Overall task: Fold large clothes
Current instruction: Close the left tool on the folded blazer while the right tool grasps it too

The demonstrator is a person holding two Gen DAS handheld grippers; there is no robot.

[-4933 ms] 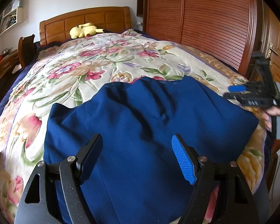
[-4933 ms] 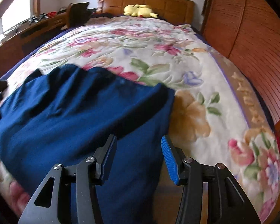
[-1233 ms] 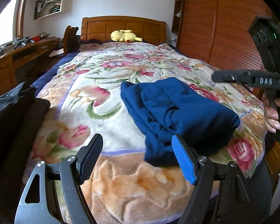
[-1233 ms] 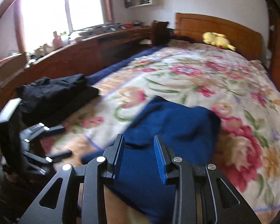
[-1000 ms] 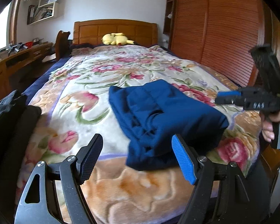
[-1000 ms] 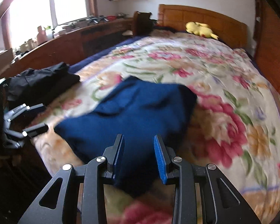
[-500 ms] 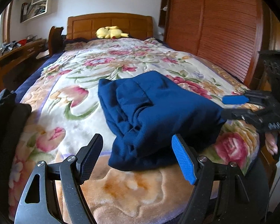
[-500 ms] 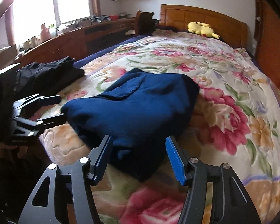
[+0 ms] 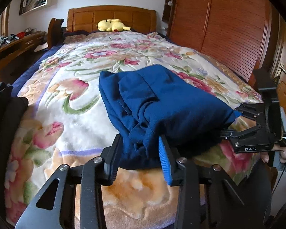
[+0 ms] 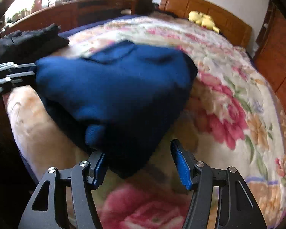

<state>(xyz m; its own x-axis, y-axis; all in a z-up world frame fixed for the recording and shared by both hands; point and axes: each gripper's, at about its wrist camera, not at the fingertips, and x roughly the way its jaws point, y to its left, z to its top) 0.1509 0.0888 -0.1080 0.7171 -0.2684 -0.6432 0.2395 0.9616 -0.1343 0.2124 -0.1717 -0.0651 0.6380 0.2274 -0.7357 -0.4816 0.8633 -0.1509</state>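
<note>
Left wrist view: lay bunched near the foot of the floral bed [image 9: 70,114], the folded blue garment [image 9: 162,103], its near edge between the closing jaws of the left gripper [image 9: 141,152], angled downward. Right wrist view: pointed down at the garment's other corner, right gripper [image 10: 137,162], jaws apart, cloth between them, unpressed.

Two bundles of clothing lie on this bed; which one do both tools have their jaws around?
The folded blue garment at the foot of the floral bed, unlike the black clothes lying untouched at the bed's edge.
</note>
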